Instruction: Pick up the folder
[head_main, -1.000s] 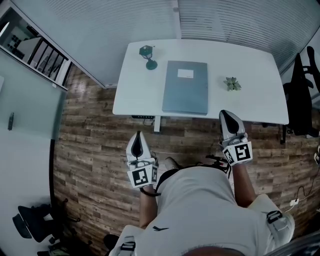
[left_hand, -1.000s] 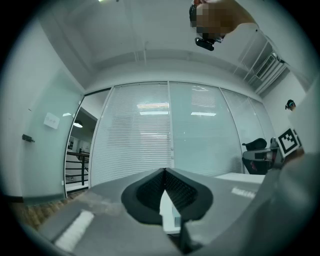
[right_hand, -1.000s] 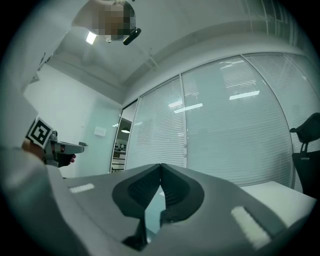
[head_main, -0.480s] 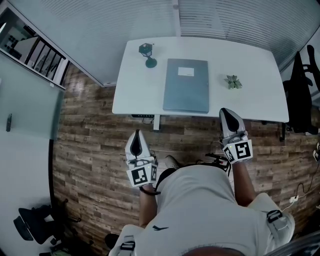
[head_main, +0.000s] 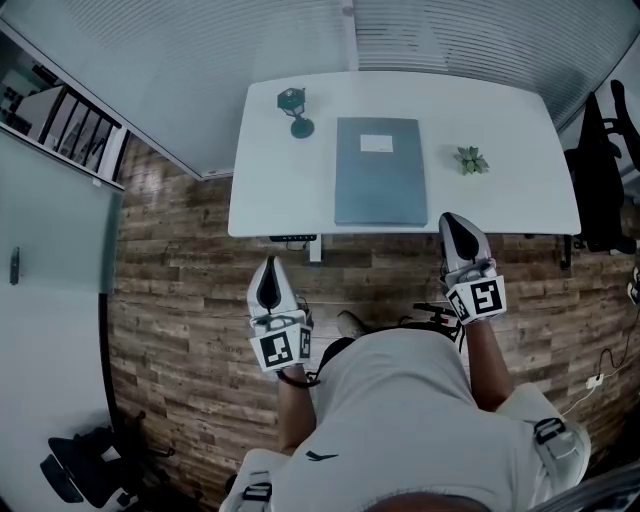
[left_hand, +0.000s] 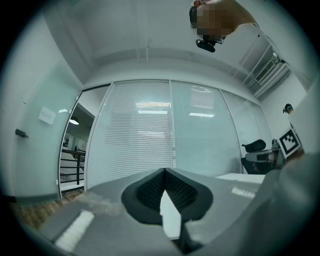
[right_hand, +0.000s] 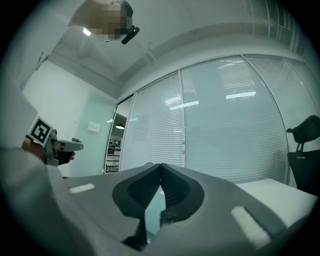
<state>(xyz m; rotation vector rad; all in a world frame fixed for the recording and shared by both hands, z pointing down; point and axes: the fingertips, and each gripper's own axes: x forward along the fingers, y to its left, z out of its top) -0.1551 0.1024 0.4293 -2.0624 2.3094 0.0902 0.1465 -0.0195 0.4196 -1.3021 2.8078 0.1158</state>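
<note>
left gripper (head_main: 268, 270), right gripper (head_main: 456, 225), fingers (left_hand: 146, 192) together, empty

1. Folder (head_main: 378, 175): smooth, matt blue-grey cover with a white paper label (head_main: 377, 144).
2. Table (head_main: 290, 190): smooth white top, low sheen.
3. Floor (head_main: 180, 300): wood planks, grain plainly visible.
4. Left gripper (head_main: 268, 264) and right gripper (head_main: 455, 226): matt grey plastic shells and black ribbed pads (left_hand: 150, 192).

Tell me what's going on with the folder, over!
Left gripper shut, empty, short of the table. Right gripper shut, empty, at its near edge. Folder flat mid-table, untouched. Plant and green ornament off to its sides, nothing blocking.
</note>
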